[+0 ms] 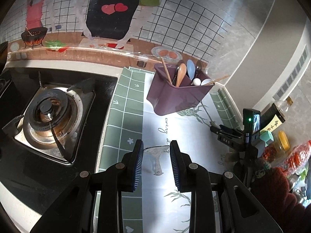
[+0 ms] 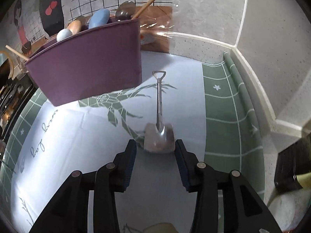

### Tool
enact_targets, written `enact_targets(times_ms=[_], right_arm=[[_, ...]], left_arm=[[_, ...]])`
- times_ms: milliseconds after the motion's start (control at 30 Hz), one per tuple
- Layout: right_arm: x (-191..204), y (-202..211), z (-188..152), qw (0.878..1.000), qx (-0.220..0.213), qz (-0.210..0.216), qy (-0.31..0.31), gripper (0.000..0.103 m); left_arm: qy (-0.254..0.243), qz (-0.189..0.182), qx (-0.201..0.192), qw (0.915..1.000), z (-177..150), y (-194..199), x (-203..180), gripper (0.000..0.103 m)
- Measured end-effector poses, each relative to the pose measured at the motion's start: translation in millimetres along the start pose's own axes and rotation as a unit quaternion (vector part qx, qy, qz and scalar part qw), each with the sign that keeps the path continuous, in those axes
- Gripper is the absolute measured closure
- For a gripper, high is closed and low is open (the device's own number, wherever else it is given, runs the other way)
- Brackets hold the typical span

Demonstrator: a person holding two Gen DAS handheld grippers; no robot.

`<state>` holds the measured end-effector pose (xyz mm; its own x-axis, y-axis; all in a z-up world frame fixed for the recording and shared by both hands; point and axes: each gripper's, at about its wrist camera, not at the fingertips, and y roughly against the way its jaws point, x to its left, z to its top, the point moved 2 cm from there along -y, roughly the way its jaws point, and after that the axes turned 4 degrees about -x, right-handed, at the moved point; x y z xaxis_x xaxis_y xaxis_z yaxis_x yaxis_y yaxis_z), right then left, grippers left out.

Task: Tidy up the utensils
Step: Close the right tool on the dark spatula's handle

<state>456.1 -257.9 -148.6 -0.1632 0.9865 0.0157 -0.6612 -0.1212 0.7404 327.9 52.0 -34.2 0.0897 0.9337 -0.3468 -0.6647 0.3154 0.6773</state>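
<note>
Gas burner, far left: out of play. Left gripper: jaws parted, nothing held, over a flat metal utensil on the mat. Purple holder: mid-counter, stocked with spoons and chopsticks. Shovel spoon: on the mat beside the holder, bowl between our right gripper's open jaws; we judge a square close best, then lift clear before tipping it in.
</note>
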Motion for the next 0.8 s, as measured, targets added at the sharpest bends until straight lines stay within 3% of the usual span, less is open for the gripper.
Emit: enact_targets(times_ms=[100,233,500,533,567,600,800], right_arm=[[-5,1,2,1.000,-0.008,-0.015,-0.015,0.073],[-14,23,3,0.998,-0.046,-0.032,-0.037,0.073],[-18,126,21,0.986,-0.152,-0.037,-0.066,0.076],[-17,135,23,0.985,-0.159,-0.035,-0.064,0.080],[-15,146,26,0.983,-0.170,-0.033,-0.059,0.092],[-13,154,29,0.983,-0.174,-0.028,-0.054,0.097],[-6,171,34,0.983,-0.181,-0.023,-0.029,0.099]], left_arm=[[0.000,0.003,-0.001,1.0000,-1,-2,-4,0.074],[-0.008,0.013,-0.009,0.9998,0,-2,-10,0.074],[-0.030,0.012,-0.030,0.9990,5,2,-31,0.074],[-0.033,0.009,-0.032,0.9989,5,2,-35,0.074],[-0.034,0.007,-0.033,0.9988,6,2,-38,0.074],[-0.037,0.005,-0.035,0.9987,7,2,-42,0.074],[-0.047,-0.010,-0.042,0.9980,12,5,-56,0.074]])
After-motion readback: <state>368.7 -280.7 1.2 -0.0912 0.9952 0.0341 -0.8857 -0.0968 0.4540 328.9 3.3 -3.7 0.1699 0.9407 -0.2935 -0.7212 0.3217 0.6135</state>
